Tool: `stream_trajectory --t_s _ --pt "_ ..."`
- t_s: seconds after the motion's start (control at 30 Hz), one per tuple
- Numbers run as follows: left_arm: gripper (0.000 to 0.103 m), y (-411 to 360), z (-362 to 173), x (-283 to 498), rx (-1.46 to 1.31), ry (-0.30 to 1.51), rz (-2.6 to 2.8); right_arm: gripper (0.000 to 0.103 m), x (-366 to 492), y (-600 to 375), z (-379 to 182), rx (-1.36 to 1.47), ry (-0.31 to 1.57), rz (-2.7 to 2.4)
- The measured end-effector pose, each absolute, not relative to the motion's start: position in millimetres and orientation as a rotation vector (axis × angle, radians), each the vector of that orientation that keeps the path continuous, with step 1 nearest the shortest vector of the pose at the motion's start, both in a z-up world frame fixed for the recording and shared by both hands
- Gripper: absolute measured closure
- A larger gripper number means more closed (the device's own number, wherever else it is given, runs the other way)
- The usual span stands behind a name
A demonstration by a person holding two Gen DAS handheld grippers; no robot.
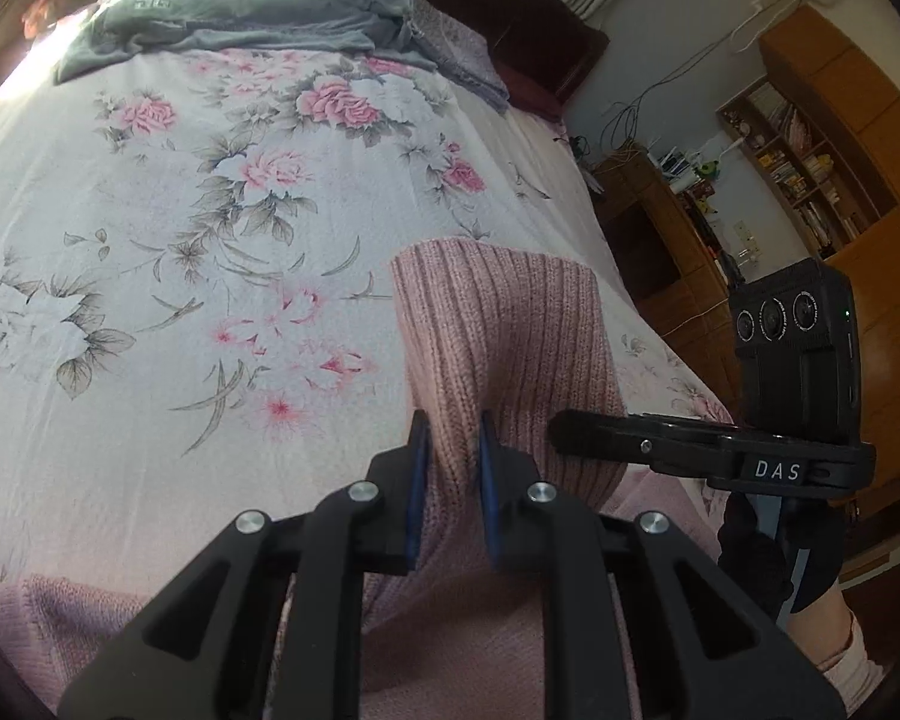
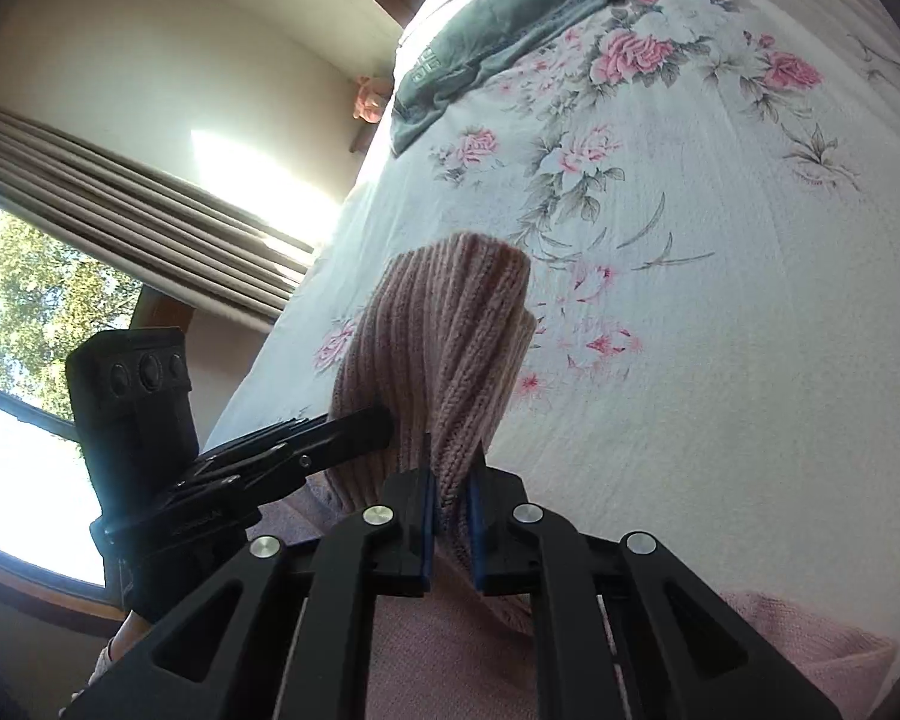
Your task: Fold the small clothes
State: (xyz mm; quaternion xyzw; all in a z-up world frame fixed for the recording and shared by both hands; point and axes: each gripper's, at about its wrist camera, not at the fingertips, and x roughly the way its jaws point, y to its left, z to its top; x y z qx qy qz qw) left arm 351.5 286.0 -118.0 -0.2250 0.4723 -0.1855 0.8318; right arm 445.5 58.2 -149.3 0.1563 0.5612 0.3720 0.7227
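Observation:
A pink ribbed knit sweater [image 1: 498, 330] lies on the floral bedsheet [image 1: 180, 228], part of it lifted. My left gripper [image 1: 455, 438] is shut on a bunched fold of its ribbed hem. In the left wrist view, the right gripper [image 1: 576, 426] reaches into the same knit from the right. In the right wrist view my right gripper [image 2: 452, 468] is shut on another fold of the sweater [image 2: 450, 330], which rises in a peak above the blue pads. The left gripper [image 2: 384, 420] comes in from the left there. More sweater fabric spreads under both grippers.
A grey garment [image 1: 240, 6] lies crumpled at the far end of the bed, also in the right wrist view [image 2: 498, 18]. Wooden shelves and cabinets [image 1: 810, 168] stand right of the bed. A window with curtains [image 2: 120, 192] is on the left side.

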Motion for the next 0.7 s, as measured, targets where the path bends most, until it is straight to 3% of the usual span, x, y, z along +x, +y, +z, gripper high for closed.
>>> stream_trajectory --t_s 0.3,0.53,0.7 --pt "0.089 264 -64 218 -0.324 0.796 -0.521 0.094 324 33 -97 0.191 1.054 0.954" --pt "0.085 250 -91 146 -0.2 0.828 -0.52 0.094 246 36 -115 0.011 1.054 0.925" --pt "0.081 258 -118 121 -0.185 0.881 -0.487 0.085 223 35 -139 -0.034 1.107 0.88"
